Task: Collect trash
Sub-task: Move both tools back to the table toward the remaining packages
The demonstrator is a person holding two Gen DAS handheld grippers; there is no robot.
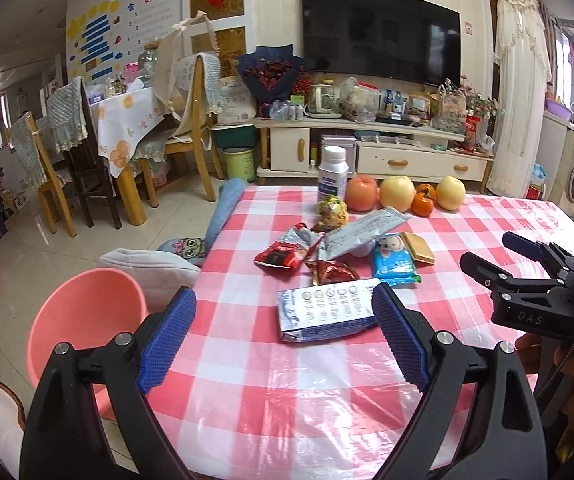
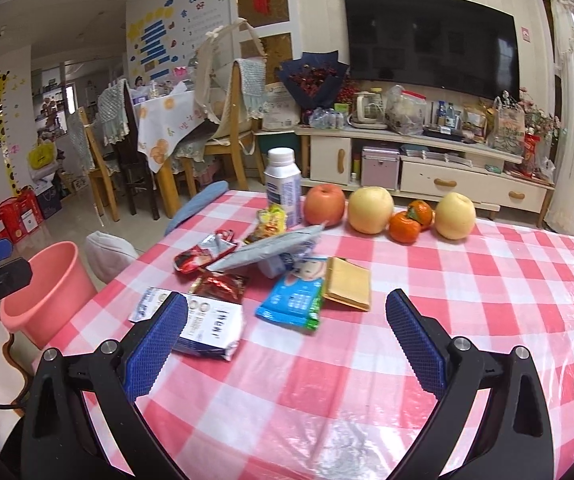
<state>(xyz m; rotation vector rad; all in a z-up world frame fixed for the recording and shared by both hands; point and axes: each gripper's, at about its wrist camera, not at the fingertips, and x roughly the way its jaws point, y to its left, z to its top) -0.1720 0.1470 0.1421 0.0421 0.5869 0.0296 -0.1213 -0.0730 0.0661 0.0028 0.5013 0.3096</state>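
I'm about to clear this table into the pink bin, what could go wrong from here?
1. The wrappers overlap in a heap, so one grab may drag others off the edge.
2. The bottle and fruit stand right behind the heap; a reach could tip the bottle or roll an apple.
3. The bin sits low beside the table, so a light wrapper may miss it.

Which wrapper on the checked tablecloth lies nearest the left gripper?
The flattened white-and-blue printed carton, lying just ahead of the open left gripper; the red, silver and blue wrappers sit farther back.
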